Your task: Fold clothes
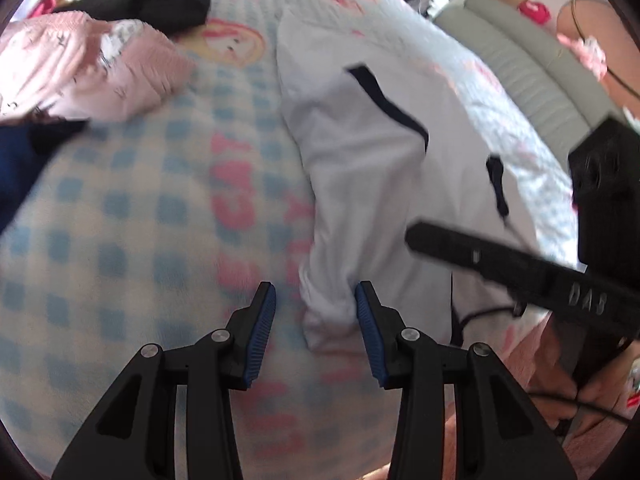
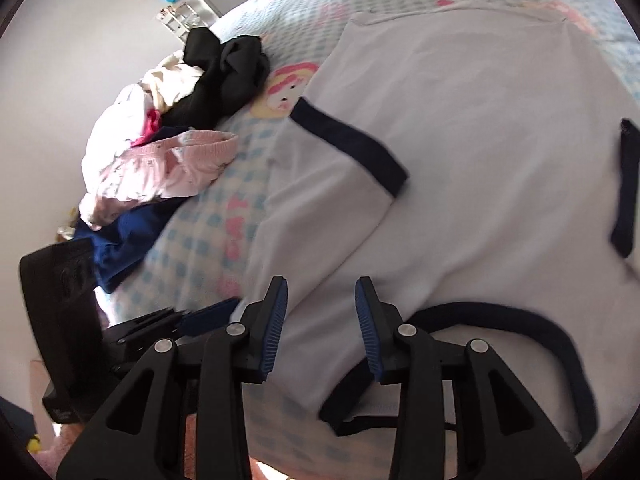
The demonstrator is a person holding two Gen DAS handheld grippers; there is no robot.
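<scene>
A white T-shirt (image 2: 480, 128) with navy collar and sleeve trim lies on the checked blanket (image 2: 208, 208). Its left sleeve is folded in over the body. In the left wrist view the shirt (image 1: 360, 152) lies to the right of centre, and a bunched edge (image 1: 328, 312) sits between the fingers. My left gripper (image 1: 316, 300) is open around that edge. My right gripper (image 2: 322, 300) is open just above the shirt's shoulder, near the navy collar (image 2: 500, 312). The right gripper's body (image 1: 520, 264) shows in the left wrist view, and the left gripper's fingertips (image 2: 208, 312) show in the right wrist view.
A pile of clothes lies at the blanket's far left: a pink garment (image 2: 168, 164), a black one (image 2: 224, 76), a blue one (image 2: 120, 240). They also show in the left wrist view (image 1: 88, 68). A grey padded edge (image 1: 532, 68) runs along the right.
</scene>
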